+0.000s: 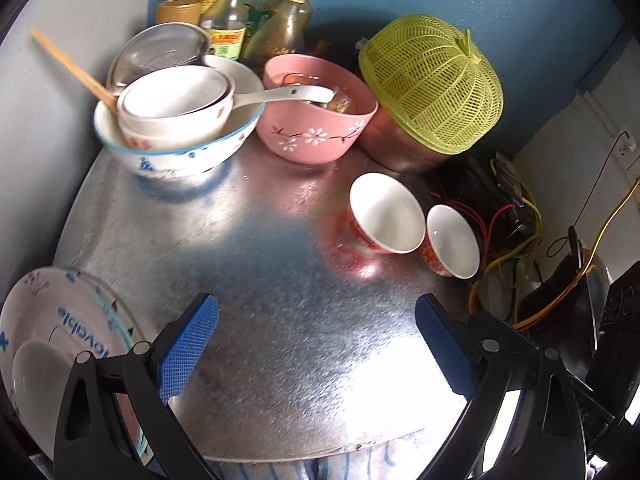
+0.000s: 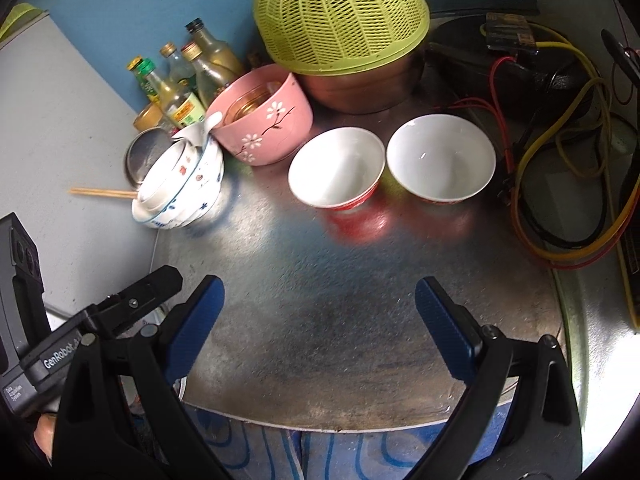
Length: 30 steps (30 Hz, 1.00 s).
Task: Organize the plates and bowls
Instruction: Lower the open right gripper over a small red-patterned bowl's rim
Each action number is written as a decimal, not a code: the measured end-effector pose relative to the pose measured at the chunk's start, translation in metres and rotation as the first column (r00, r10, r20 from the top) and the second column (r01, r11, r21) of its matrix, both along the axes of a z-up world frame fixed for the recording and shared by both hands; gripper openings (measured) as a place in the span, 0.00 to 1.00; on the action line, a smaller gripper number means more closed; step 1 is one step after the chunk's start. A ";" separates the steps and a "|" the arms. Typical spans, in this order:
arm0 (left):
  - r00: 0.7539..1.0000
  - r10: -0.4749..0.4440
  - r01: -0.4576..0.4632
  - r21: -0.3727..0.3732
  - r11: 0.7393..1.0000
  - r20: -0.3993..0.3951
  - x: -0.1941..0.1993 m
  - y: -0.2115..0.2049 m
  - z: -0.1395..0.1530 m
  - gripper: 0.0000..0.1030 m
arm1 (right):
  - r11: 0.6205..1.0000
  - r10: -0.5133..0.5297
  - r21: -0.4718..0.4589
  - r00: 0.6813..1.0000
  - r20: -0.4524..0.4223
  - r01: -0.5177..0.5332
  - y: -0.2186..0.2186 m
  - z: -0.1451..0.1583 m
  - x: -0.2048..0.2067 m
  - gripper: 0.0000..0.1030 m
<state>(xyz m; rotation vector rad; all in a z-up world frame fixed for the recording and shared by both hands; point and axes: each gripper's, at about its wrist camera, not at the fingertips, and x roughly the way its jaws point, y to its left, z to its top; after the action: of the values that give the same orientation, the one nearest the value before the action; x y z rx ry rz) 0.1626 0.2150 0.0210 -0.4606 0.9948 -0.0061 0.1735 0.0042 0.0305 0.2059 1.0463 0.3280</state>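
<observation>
Bowls everywhere on this round metal bench (image 1: 280, 280). Both claws are spread wide with nothing in them: the left claw (image 1: 316, 344) hangs over bare metal near the front edge, and the right claw (image 2: 320, 332) does the same from its side.

Two small red-and-white bowls sit side by side toward the right, the left one (image 2: 336, 166) just beside the right one (image 2: 440, 158), both upright and empty. Behind them there's a pink flowered bowl (image 1: 316, 120) with something glassy inside, and a white ceramic spoon (image 1: 284, 94) rests across its rim. Left of that is a stack: a big blue-patterned bowl (image 1: 176, 152) holding smaller white bowls (image 1: 172, 100), with chopsticks (image 1: 72, 68) sticking out.

A stack of plates (image 1: 52, 320) sits at the left front edge, partly behind the left claw's finger; the top one has blue lettering. At the back: a green mesh food cover (image 2: 340, 16) sitting on a copper-coloured pot (image 2: 360, 88), a bunch of sauce bottles (image 1: 248, 8), and a tangle of wires (image 2: 568, 152) off to the right.
</observation>
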 end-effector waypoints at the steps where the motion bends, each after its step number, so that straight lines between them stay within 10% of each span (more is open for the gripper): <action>1: 1.000 -0.009 0.009 -0.007 1.000 0.000 0.006 0.000 0.001 0.96 | 1.000 -0.009 -0.007 1.000 -0.002 0.009 -0.001 0.002 0.004 0.94; 15: 1.000 0.029 -0.029 -0.084 0.996 0.004 0.063 0.006 -0.018 0.96 | 0.995 -0.018 -0.096 0.999 0.026 0.021 -0.005 0.004 0.063 0.93; 30: 0.995 0.049 -0.055 -0.071 0.996 -0.085 0.123 -0.016 -0.057 0.52 | 0.969 0.208 -0.132 0.978 -0.029 -0.210 0.032 -0.035 0.154 0.63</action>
<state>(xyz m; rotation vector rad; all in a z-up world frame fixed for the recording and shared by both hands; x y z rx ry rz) 0.2853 0.1990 -0.0361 -0.5577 1.0670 0.0233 0.3280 0.0357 -0.0048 -0.0238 1.1033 0.4452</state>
